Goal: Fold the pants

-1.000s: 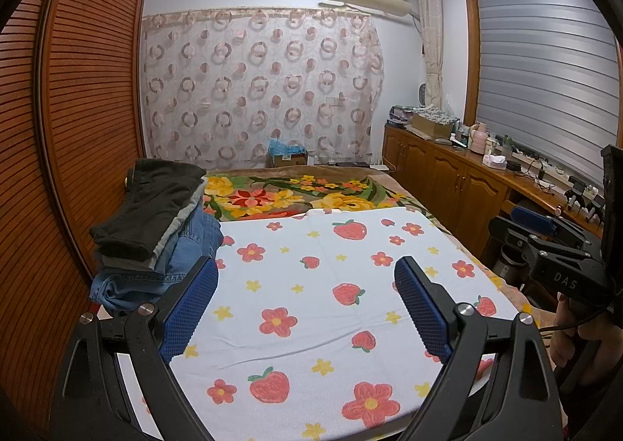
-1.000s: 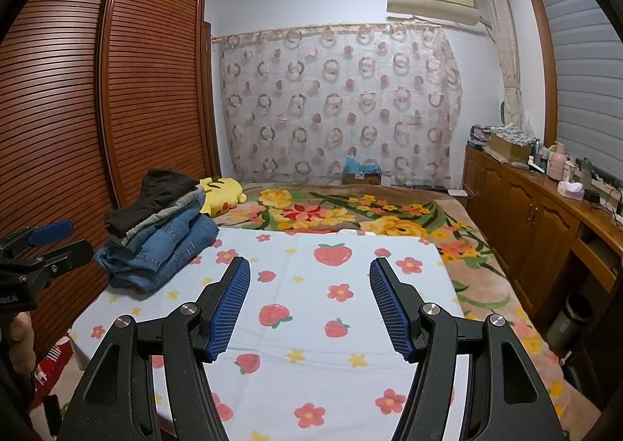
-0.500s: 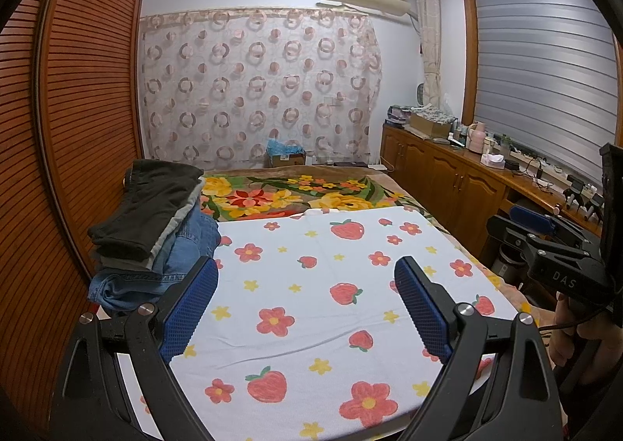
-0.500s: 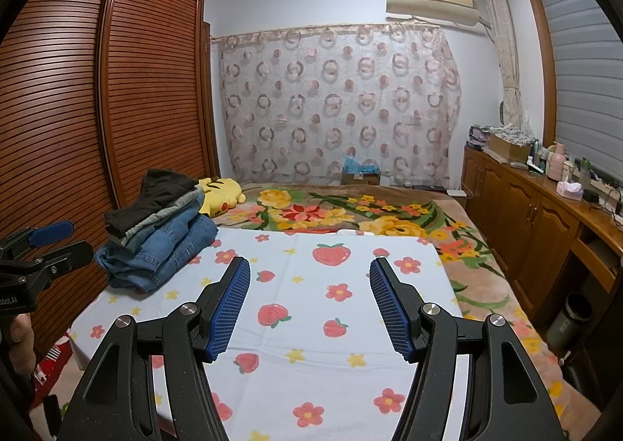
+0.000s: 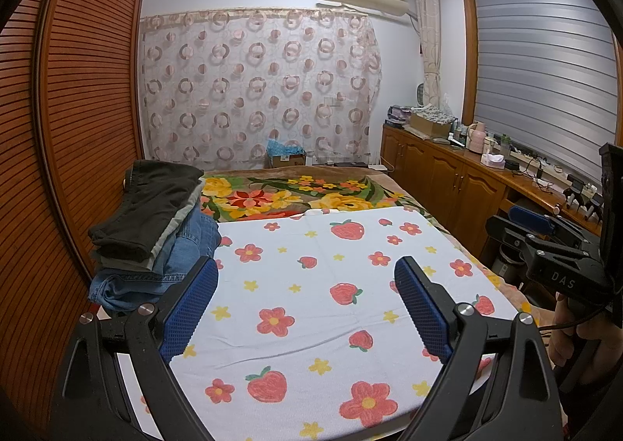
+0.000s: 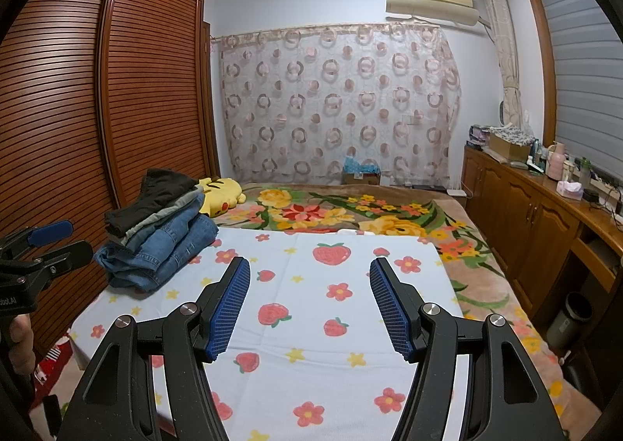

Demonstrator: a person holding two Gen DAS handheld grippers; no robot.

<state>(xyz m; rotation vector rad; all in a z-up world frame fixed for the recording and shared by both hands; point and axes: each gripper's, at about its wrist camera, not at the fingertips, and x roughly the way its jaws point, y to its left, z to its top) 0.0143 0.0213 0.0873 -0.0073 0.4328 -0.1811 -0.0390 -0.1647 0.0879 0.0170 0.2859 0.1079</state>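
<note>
A stack of folded pants (image 5: 155,230) (image 6: 159,238), dark ones on top of blue jeans, lies on the left side of the bed beside the wardrobe. My left gripper (image 5: 307,277) hangs open above the strawberry-print sheet (image 5: 319,285), the stack just left of its left finger. My right gripper (image 6: 309,273) is open too, over the same sheet (image 6: 331,308), with nothing between its blue pads. Each gripper also shows at the edge of the other's view: the right gripper (image 5: 553,242) and the left gripper (image 6: 43,246).
A flowered blanket (image 6: 350,211) covers the far half of the bed, with a yellow plush toy (image 6: 218,195) behind the stack. A slatted wooden wardrobe (image 6: 78,129) stands on the left, wooden cabinets (image 6: 525,215) on the right, a bin (image 6: 568,320) below them.
</note>
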